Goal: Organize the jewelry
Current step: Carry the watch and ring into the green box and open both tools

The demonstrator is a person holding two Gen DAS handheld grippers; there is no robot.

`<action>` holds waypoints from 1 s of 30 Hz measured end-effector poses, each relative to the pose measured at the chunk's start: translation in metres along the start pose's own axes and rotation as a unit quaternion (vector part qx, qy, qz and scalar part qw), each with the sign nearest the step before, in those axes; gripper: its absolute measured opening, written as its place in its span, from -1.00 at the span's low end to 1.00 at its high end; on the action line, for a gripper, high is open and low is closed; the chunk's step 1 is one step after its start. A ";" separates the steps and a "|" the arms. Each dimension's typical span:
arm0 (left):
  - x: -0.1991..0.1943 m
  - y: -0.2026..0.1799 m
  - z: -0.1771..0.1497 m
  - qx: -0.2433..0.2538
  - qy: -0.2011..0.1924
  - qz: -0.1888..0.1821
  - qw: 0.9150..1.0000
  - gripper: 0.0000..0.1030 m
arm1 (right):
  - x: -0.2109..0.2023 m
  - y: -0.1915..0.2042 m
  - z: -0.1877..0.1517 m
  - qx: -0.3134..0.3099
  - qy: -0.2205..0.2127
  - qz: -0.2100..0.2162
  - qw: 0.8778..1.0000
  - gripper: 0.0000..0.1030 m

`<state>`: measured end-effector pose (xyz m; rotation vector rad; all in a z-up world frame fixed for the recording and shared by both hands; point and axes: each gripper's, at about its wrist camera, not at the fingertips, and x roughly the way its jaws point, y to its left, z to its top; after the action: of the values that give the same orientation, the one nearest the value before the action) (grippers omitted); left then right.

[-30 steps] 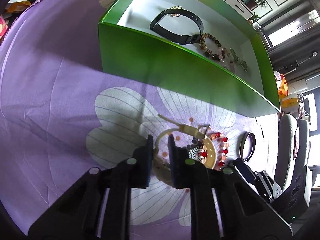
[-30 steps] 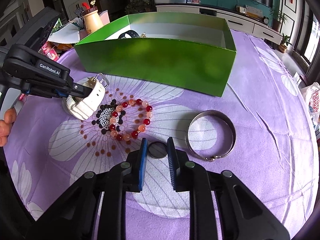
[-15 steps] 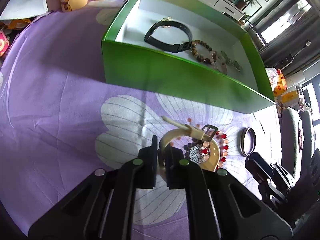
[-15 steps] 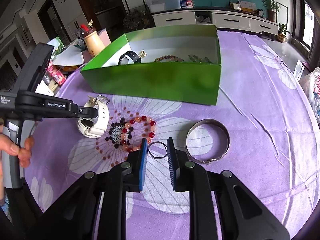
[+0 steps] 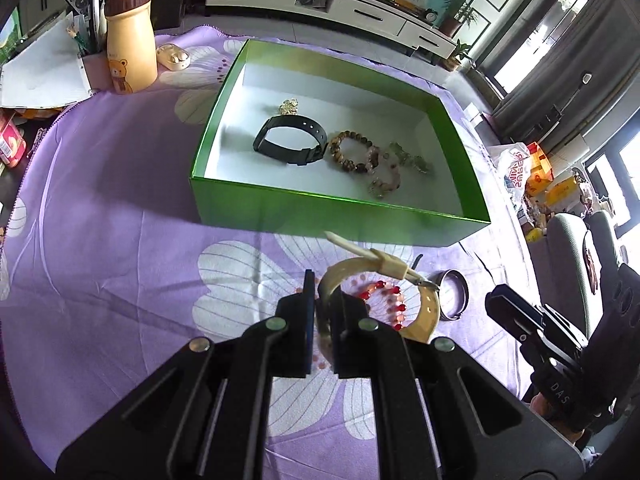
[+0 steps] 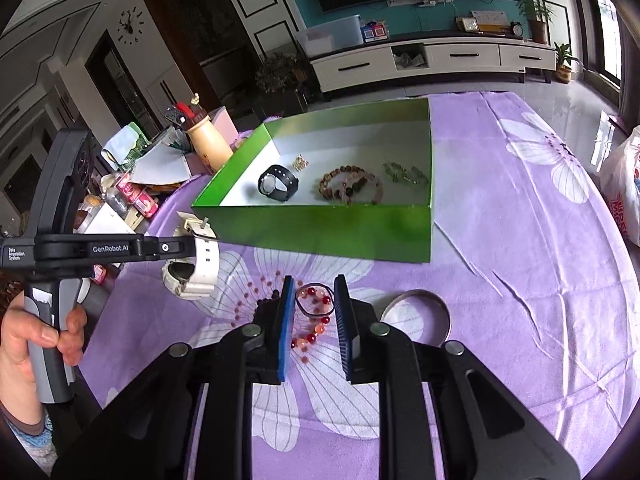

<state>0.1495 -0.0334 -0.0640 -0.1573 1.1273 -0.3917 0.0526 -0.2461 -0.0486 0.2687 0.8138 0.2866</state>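
- Jewelry is split: a black watch and brown bead bracelets lie inside the green box.
- Left gripper is clamped on a cream watch, lifted clear of the purple cloth.
- Right gripper pinches a thin black ring above the red bead bracelet.
- A metal bangle rests on the cloth, just beside the red beads.
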 end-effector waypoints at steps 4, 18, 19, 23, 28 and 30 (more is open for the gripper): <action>-0.001 -0.002 -0.002 0.001 -0.003 -0.001 1.000 -0.89 | -0.003 0.002 0.003 -0.004 -0.004 0.002 1.000 -0.62; -0.015 -0.008 0.006 0.023 -0.019 0.010 1.000 -0.89 | -0.011 0.004 0.015 -0.005 -0.016 -0.005 1.000 -0.62; -0.015 -0.008 0.007 0.023 -0.020 0.009 0.999 -0.89 | -0.012 0.004 0.016 -0.007 -0.017 -0.006 1.000 -0.62; -0.017 -0.010 0.010 0.028 -0.024 0.008 0.999 -0.89 | -0.014 0.004 0.022 -0.014 -0.024 -0.016 0.999 -0.62; -0.019 -0.012 0.018 0.033 -0.029 0.005 0.999 -0.89 | -0.014 0.006 0.033 -0.025 -0.030 -0.025 0.999 -0.62; -0.020 -0.013 0.023 0.033 -0.032 0.004 0.999 -0.89 | -0.014 0.007 0.039 -0.027 -0.034 -0.024 0.999 -0.62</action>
<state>0.1598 -0.0397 -0.0327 -0.1063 1.0504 -0.4139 0.0712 -0.2494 -0.0112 0.2067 0.7431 0.2526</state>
